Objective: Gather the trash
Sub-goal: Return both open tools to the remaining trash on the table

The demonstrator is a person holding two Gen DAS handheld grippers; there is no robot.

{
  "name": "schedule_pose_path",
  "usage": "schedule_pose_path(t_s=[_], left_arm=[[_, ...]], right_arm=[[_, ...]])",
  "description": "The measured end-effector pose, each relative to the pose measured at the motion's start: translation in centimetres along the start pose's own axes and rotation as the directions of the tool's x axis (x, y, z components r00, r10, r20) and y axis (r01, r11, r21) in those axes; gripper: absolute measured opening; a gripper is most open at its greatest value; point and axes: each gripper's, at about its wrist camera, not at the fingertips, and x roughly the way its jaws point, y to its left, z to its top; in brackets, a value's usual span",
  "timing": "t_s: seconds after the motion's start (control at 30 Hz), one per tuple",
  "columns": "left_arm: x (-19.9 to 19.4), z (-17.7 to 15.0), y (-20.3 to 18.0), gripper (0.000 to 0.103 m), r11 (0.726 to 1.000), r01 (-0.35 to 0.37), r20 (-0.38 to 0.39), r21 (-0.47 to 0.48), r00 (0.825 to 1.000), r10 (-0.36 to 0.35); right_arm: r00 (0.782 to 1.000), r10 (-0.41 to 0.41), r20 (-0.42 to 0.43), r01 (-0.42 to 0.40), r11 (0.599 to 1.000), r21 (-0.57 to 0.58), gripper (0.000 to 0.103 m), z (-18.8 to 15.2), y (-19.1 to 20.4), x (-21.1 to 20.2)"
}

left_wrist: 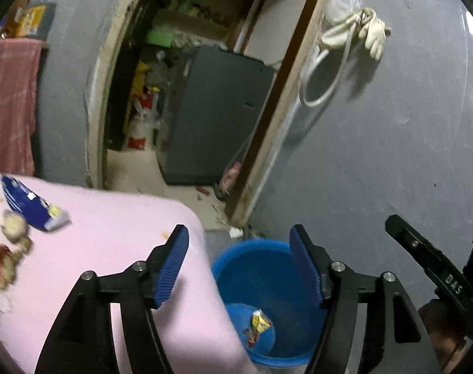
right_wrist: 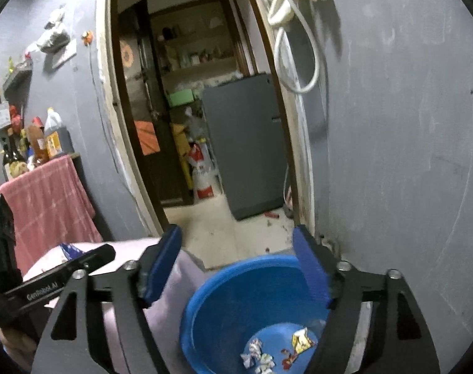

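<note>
Left claw [left_wrist: 239,265] wide and empty above the blue bucket [left_wrist: 236,258], right claw [right_wrist: 236,268] wide and empty too, yellow wrapper [right_wrist: 302,341] and crumpled scraps [right_wrist: 256,355] lying in the bucket bottom, blue packet [left_wrist: 27,201] on the pink-covered table [left_wrist: 118,233]

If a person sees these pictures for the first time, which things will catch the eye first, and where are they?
The bright blue bucket stands on the floor below both open grippers, with crumpled wrappers lying on its bottom. To its left is a surface under a pink cloth, where a blue packet and other litter lie near the far left edge. Behind, an open doorway shows a grey fridge, and white gloves hang on the wall to its right.
</note>
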Motion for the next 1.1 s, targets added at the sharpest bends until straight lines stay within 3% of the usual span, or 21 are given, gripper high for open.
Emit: schedule_pose_path(t_s=[0.17, 0.23, 0.27, 0.67, 1.1], left_arm=[[-3.1, 1.3, 0.9, 0.095, 0.996, -0.073, 0.107, 0.042, 0.992, 0.069], [-4.6, 1.6, 1.4, 0.098, 0.992, -0.109, 0.158, 0.064, 0.983, 0.098], [-5.1, 1.6, 1.6, 0.100, 0.990, -0.121, 0.172, 0.066, 0.979, 0.108], [-12.1, 2.4, 6.1, 0.101, 0.972, -0.233, 0.282, 0.033, 0.935, 0.215], [-17.1, 2.0, 11.7, 0.101, 0.940, -0.341, 0.307, -0.022, 0.892, 0.331]], right_arm=[[0.998, 0.027, 0.063, -0.025, 0.999, -0.035, 0.090, 0.7, 1.9, -1.0], [0.996, 0.038, 0.077, -0.034, 0.998, -0.048, 0.099, 1.0, 2.7, -1.2], [0.996, 0.041, 0.083, -0.037, 0.998, -0.053, 0.103, 1.1, 3.2, -1.2], [0.982, 0.112, 0.155, -0.093, 0.988, -0.124, 0.103, 1.9, 8.9, -2.2], [0.949, 0.243, 0.200, -0.205, 0.959, -0.193, 0.103, 1.3, 16.7, -2.3]])
